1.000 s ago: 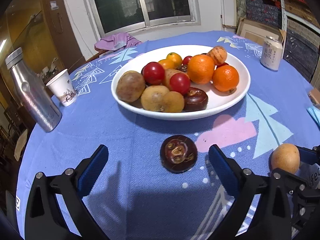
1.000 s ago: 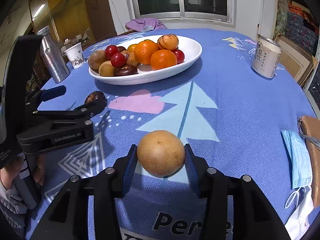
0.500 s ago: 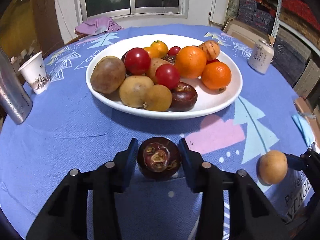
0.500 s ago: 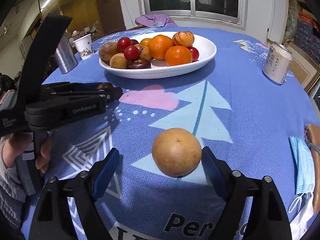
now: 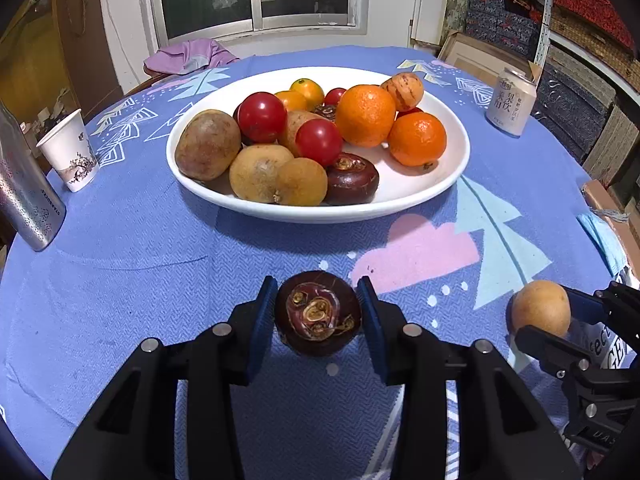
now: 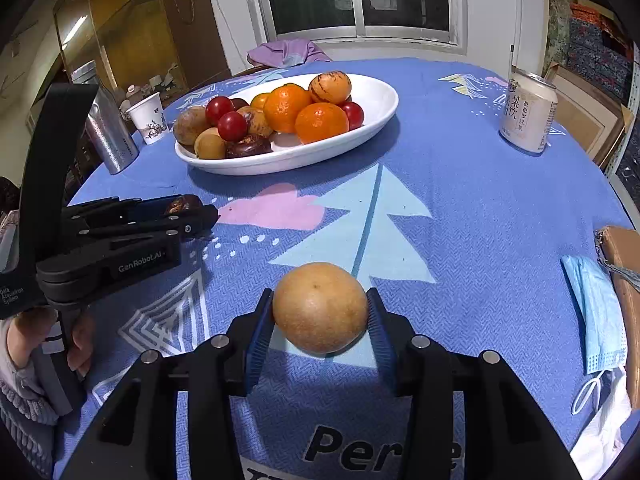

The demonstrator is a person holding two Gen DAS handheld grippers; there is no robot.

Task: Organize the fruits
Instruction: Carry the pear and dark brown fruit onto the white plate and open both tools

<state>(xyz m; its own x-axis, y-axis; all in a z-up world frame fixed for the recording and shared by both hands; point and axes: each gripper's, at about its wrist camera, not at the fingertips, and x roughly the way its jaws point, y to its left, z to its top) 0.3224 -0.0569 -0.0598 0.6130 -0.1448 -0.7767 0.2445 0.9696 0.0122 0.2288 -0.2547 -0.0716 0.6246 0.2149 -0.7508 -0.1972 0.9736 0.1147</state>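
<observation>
dark purple round fruit (image 5: 318, 314) with a swirly brown middle, squeezed between the blue pads of the left gripper (image 5: 318, 316), just above the blue cloth (image 5: 140, 264). smooth tan round fruit (image 6: 320, 307) pinched tight in the right gripper (image 6: 320, 320). beyond both, white bowl (image 5: 452, 176) full of fruit.

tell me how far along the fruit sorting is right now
Done: the white plate already holds a pile of oranges, tomatoes and brown fruits. In hand: the left tongs are shut on the dark purple fruit, and the right tongs are shut on the tan round fruit, both low over the blue tablecloth. Left: carrying these two to the plate; no other loose fruit shows.
</observation>
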